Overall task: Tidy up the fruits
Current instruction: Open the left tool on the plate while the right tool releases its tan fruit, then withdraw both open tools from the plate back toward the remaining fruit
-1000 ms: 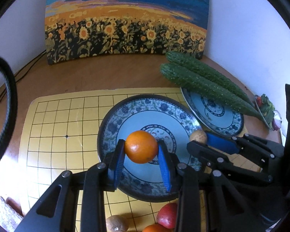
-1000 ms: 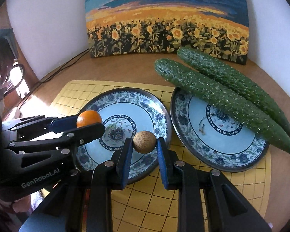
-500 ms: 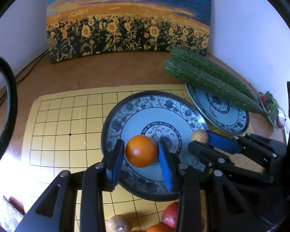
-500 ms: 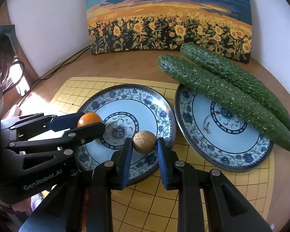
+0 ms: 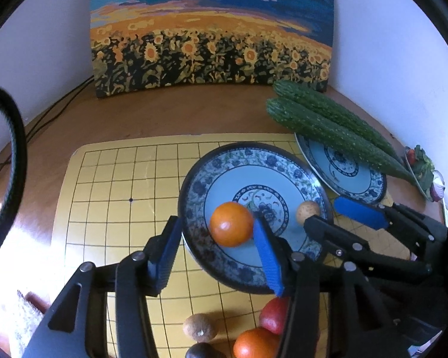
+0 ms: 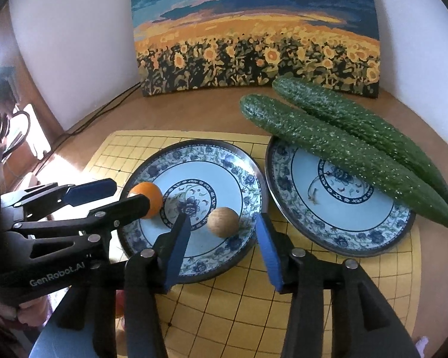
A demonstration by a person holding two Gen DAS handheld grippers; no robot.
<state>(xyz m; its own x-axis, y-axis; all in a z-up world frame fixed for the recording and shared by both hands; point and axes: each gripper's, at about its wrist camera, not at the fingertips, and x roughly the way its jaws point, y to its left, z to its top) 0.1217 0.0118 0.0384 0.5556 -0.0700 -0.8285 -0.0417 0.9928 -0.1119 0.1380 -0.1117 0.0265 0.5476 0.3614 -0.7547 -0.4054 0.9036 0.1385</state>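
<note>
Both grippers are spread open over the near plate, nothing clamped. Left gripper (image 5: 215, 253): fingers wide, the orange (image 5: 231, 223) sits on the plate touching or just beside the right blue pad, clear of the left one. Right gripper (image 6: 221, 253): fingers wide, the small brown round fruit (image 6: 223, 221) rests on the plate between them, touching neither pad. I can't name that fruit with confidence; tan, rough skin, maybe a longan.

Status, near to far:
- Nearest, at the bottom of the left wrist view, fruit not yet sorted lies on the yellow grid mat (image 5: 110, 197): a brown fruit (image 5: 200, 331), a dark one (image 5: 203, 351) cut off by the frame edge, a second orange (image 5: 255, 343), and a red fruit (image 5: 273, 316) partly hidden behind the gripper finger. Possibly more out of frame.
- Left blue-patterned plate (image 6: 242, 167): holds the orange and the brown fruit, well apart from each other, both on the near half.
- Right blue-patterned plate (image 6: 337, 238): no fruit on it, only two cucumbers (image 6: 343, 149) lying across its far rim and onto the tabletop (image 6: 200, 110).
- Behind: sunflower painting (image 6: 254, 38) leaning on the wall.

Judgement: two pieces placed, at least four left, so under halfway. Unclear whether the right plate is meant for a second fruit type. Both grippers look free to back off toward the near pile.
</note>
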